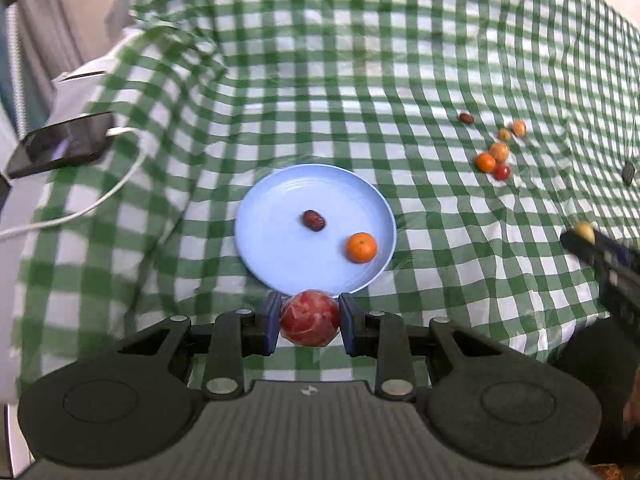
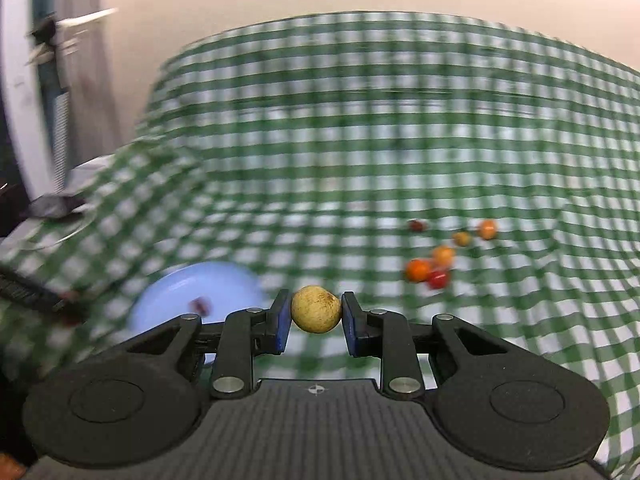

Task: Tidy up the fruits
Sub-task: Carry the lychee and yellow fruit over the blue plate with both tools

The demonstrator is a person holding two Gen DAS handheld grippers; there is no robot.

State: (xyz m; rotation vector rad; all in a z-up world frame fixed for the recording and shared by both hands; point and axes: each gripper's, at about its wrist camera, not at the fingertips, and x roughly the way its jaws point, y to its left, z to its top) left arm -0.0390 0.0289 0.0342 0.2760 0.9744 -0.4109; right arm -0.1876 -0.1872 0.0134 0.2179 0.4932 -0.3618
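My left gripper (image 1: 309,322) is shut on a red wrapped fruit (image 1: 310,317), held above the near rim of the light blue plate (image 1: 276,256). On the plate lie a dark red date (image 1: 313,220) and a small orange (image 1: 361,247). My right gripper (image 2: 316,312) is shut on a round yellow-brown fruit (image 2: 316,309); this view is blurred. The same gripper shows at the right edge of the left wrist view with the yellow fruit (image 1: 584,231) at its tip. The plate (image 2: 192,292) lies low and left of the right gripper.
Several small orange and red fruits (image 1: 494,158) (image 2: 434,266) lie loose on the green checked cloth (image 1: 360,80), with a lone date (image 1: 466,118) beyond them. A black phone (image 1: 60,146) with a white cable (image 1: 108,196) lies at the left. A small dark object (image 1: 629,172) sits far right.
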